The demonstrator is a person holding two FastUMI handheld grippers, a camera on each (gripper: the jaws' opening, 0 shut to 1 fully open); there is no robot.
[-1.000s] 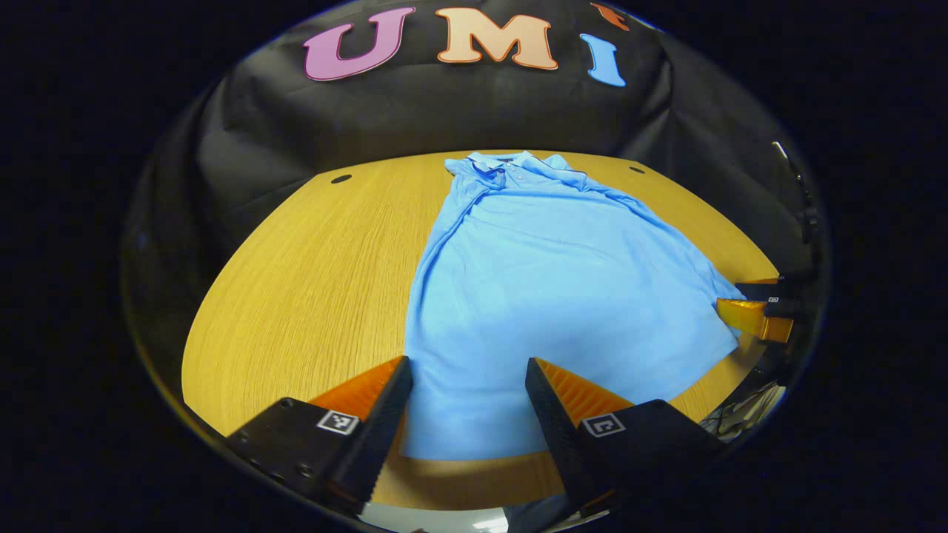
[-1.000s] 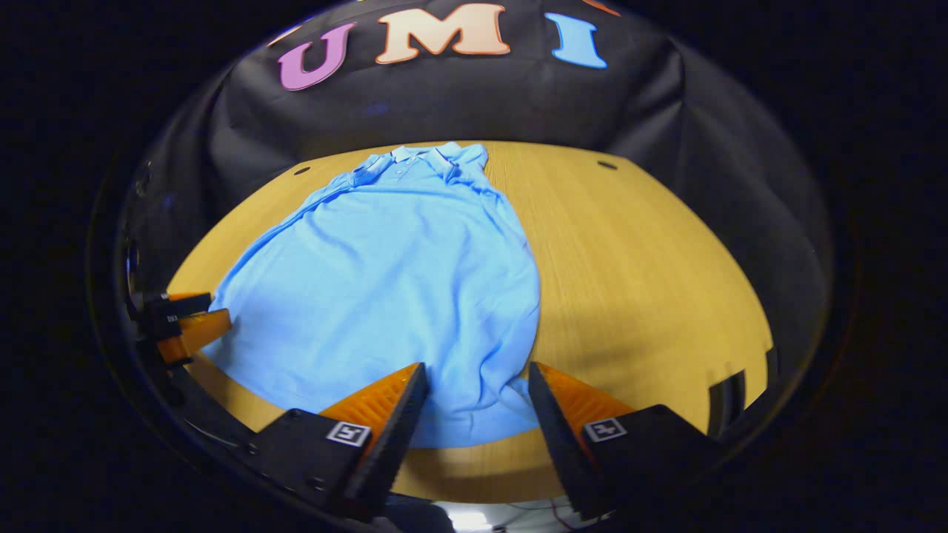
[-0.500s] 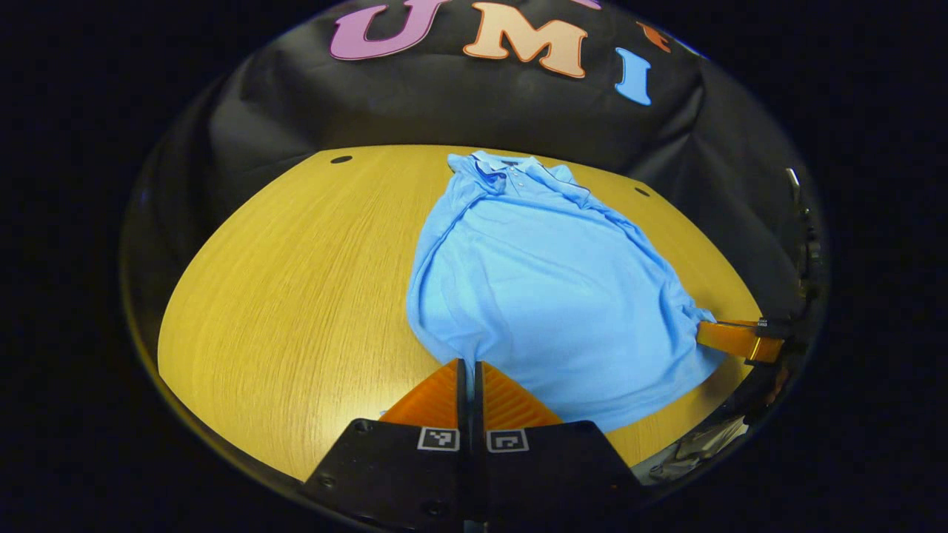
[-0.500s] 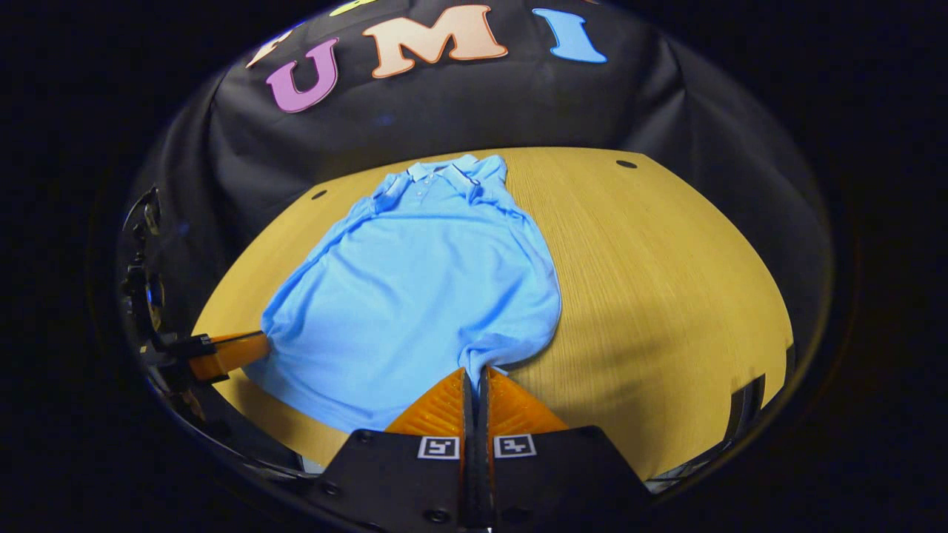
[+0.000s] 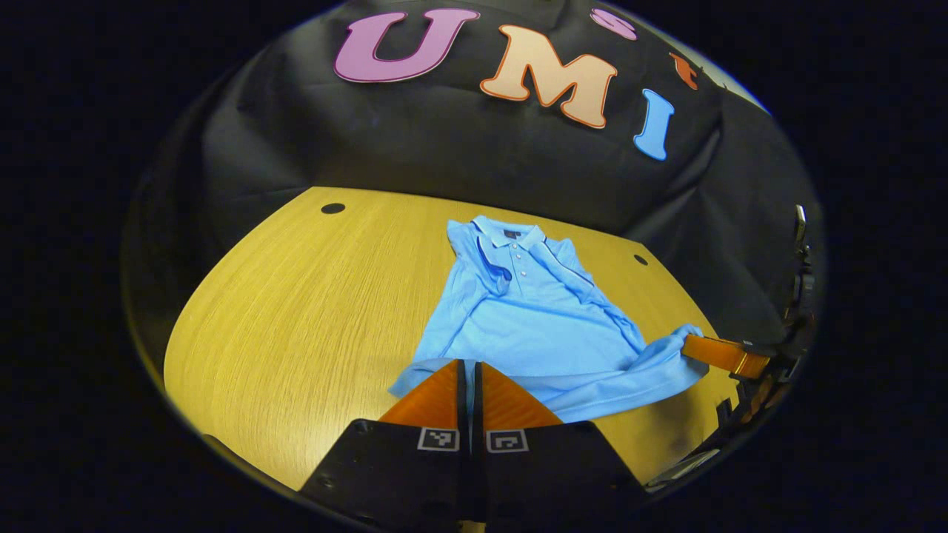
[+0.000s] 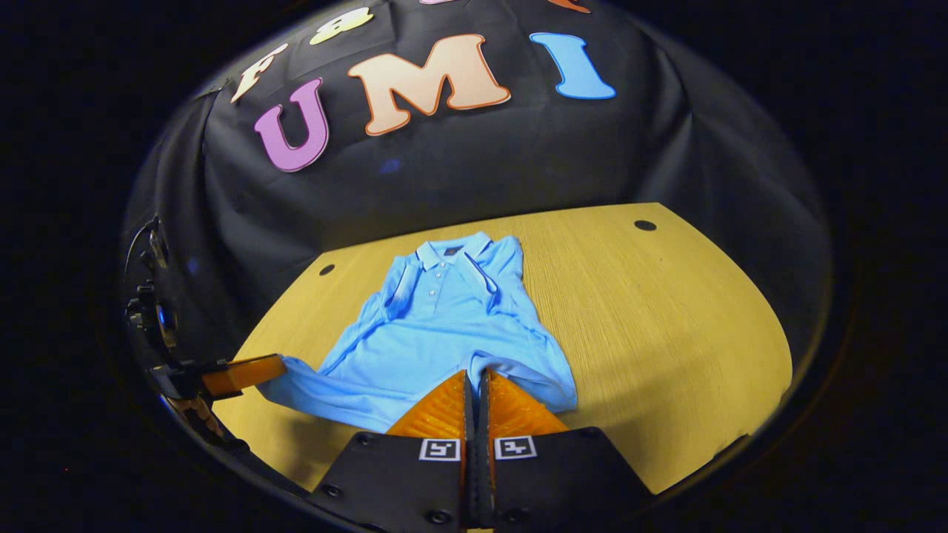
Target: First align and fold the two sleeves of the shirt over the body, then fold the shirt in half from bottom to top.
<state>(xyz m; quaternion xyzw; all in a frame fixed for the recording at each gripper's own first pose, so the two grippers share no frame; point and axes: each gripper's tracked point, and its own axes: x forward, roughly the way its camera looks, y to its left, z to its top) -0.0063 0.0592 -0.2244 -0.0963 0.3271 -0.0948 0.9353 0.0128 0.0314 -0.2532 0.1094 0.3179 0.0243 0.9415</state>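
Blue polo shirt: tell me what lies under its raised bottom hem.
Under the blue polo shirt, whose hem both grippers hold up, the wooden table shows bare and shadowed at the near edge. Beneath the flat upper body, the tabletop is covered, so anything there cannot be seen.

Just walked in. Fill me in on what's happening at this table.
A person is folding a light blue polo shirt on a wooden table with two handheld grippers. The left gripper and the right gripper are each shut on a bottom corner of the shirt, with the hem lifted off the table. The sleeves already lie folded over the body, and the collar end rests flat. The bottom-to-top fold is under way.
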